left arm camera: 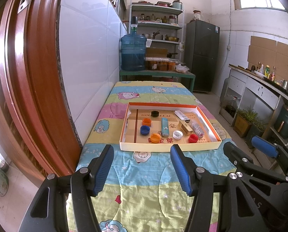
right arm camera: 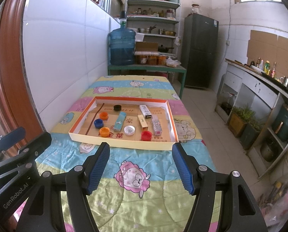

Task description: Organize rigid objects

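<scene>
A shallow cardboard tray (left arm camera: 163,147) (right arm camera: 122,145) with an orange rim lies on the quilt-covered table. Inside it are several bottle caps: black (left arm camera: 155,113), two orange (left arm camera: 146,121) (left arm camera: 155,137), blue (left arm camera: 145,130), white (left arm camera: 177,134) and red (left arm camera: 192,138). A light-blue box (left arm camera: 164,127), a white box (left arm camera: 181,115), a gold box (left arm camera: 186,128) and a clear blister strip (left arm camera: 197,128) lie there too. My left gripper (left arm camera: 142,154) and right gripper (right arm camera: 141,152) both stand open and empty, short of the tray's near edge. The right gripper's fingers (left arm camera: 263,147) show beside the left one.
The table stands against a white tiled wall (left arm camera: 89,67), with a brown door frame (left arm camera: 28,77) on the left. Behind it are a green bench with a water jug (left arm camera: 133,52), shelves and a dark fridge (left arm camera: 202,56). A counter (right arm camera: 260,81) and potted plants line the right side.
</scene>
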`<state>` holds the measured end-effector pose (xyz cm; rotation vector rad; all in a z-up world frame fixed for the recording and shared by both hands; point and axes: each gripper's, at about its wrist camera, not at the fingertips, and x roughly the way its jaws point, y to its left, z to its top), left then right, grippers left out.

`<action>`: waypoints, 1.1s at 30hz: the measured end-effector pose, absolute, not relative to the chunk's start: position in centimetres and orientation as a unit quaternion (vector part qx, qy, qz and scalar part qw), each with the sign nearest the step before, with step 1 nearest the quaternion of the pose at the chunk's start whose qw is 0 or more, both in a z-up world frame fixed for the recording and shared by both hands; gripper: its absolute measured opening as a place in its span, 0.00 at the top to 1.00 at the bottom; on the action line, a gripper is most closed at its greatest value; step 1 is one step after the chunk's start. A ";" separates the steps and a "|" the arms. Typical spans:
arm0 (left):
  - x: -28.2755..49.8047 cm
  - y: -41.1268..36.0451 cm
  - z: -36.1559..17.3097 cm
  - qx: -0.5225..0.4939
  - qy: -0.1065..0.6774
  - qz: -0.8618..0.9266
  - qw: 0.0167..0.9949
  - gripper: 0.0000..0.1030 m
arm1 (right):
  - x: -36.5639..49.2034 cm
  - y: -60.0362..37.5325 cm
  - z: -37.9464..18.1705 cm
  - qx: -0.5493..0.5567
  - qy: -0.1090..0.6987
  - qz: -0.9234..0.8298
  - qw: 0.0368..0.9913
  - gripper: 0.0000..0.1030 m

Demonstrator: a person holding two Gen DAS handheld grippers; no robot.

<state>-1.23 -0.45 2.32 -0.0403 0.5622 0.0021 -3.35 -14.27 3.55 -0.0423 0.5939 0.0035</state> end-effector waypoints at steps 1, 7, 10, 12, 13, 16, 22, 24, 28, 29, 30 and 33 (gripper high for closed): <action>-1.2 -0.5 2.4 -0.020 0.277 0.001 0.961 0.41 | -3.4 -14.3 3.5 -0.021 0.293 0.002 0.956 0.33; -1.1 -0.4 2.4 -0.020 0.278 0.001 0.960 0.41 | -3.4 -14.3 3.5 -0.020 0.293 0.002 0.956 0.33; -1.1 -0.4 2.4 -0.020 0.278 0.001 0.960 0.41 | -3.3 -14.3 3.5 -0.020 0.293 0.002 0.956 0.33; -1.1 -0.4 2.4 -0.020 0.278 0.001 0.960 0.41 | -3.3 -14.3 3.5 -0.020 0.294 0.002 0.956 0.33; -1.1 -0.4 2.4 -0.020 0.278 0.001 0.960 0.41 | -3.3 -14.3 3.5 -0.020 0.294 0.002 0.956 0.33; -1.1 -0.4 2.4 -0.020 0.279 0.001 0.960 0.41 | -3.4 -14.2 3.4 -0.020 0.294 0.002 0.956 0.33; -1.1 -0.4 2.3 -0.020 0.279 0.001 0.960 0.41 | -3.3 -14.3 3.5 -0.020 0.295 0.003 0.955 0.33; -1.1 -0.4 2.2 -0.019 0.279 0.001 0.960 0.41 | -3.3 -14.3 3.5 -0.020 0.294 0.002 0.955 0.33; -1.1 -0.4 2.3 -0.020 0.279 0.001 0.960 0.41 | -3.3 -14.3 3.5 -0.020 0.295 0.003 0.955 0.33; -1.1 -0.4 2.3 -0.020 0.280 0.001 0.960 0.41 | -3.3 -14.3 3.5 -0.020 0.296 0.003 0.955 0.33; -1.2 -0.4 2.2 -0.019 0.280 0.001 0.960 0.41 | -3.4 -14.3 3.5 -0.019 0.296 0.003 0.955 0.33; -1.1 -0.4 2.3 -0.020 0.279 0.001 0.960 0.41 | -3.5 -14.2 3.3 -0.018 0.298 0.004 0.955 0.33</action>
